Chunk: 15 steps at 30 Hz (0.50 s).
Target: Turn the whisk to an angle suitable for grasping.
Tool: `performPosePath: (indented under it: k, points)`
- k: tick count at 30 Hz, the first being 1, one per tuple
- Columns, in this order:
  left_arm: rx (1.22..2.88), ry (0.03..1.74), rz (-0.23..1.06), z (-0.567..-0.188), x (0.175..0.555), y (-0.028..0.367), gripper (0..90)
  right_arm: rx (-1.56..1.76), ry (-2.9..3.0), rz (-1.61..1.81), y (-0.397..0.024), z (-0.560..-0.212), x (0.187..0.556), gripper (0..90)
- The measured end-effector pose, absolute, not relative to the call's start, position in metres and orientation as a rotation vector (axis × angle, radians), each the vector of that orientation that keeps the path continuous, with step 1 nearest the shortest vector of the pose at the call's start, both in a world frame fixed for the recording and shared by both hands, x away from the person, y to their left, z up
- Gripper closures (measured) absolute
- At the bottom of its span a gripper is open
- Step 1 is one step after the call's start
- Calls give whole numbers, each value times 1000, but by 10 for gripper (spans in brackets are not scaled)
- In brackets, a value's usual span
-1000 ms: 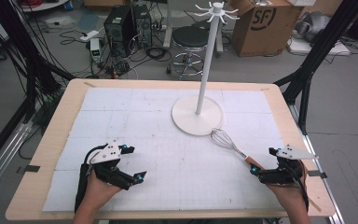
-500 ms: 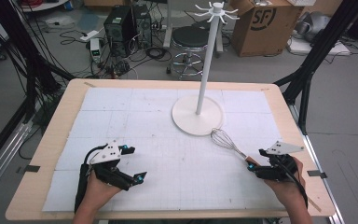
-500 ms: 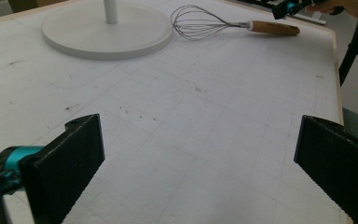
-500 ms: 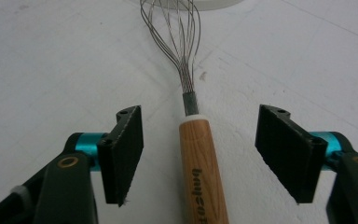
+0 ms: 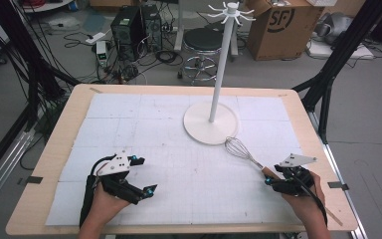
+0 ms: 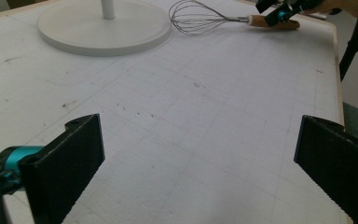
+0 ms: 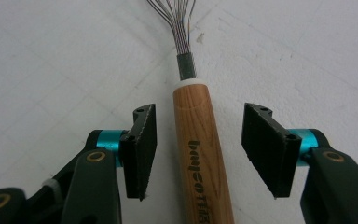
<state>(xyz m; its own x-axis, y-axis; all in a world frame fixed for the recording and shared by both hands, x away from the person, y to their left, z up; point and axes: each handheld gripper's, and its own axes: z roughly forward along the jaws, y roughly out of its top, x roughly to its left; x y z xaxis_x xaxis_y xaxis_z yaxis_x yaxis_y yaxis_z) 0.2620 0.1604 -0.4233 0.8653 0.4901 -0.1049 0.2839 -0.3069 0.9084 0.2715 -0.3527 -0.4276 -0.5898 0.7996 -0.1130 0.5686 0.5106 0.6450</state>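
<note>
So the right gripper [image 7: 196,149] has slid up over the whisk [image 7: 200,154] handle by the table's right edge. Its jaws have just been closing, narrowed round the handle with gaps either side. Left gripper [image 6: 200,158] hasn't budged, jaws wide.

Each tool is black with teal collars behind flat, ridged rectangular pads: the left tool [image 5: 142,175] and right tool [image 7: 198,151] both carry a grey three-cornered top plate, brass-ringed pivots and a black trailing cable.
</note>
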Motion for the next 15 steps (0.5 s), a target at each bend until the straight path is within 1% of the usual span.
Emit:
performPosePath:
  k: [2,7,8,11,15]
  points:
    - [1910,569,223,-424,262,161,21,1128,2370,791,-352,-430,272,466]
    - [1907,578,220,-425,261,162,21,1136,2380,764,-352,-436,276,552]
    - [1912,576,223,-425,261,162,21,1147,2380,760,-352,-437,276,558]
    - [1910,575,221,-425,261,163,21,1147,2402,802,-355,-439,278,646]
    - [1910,583,218,-425,260,163,21,1133,2417,809,-356,-439,278,669]
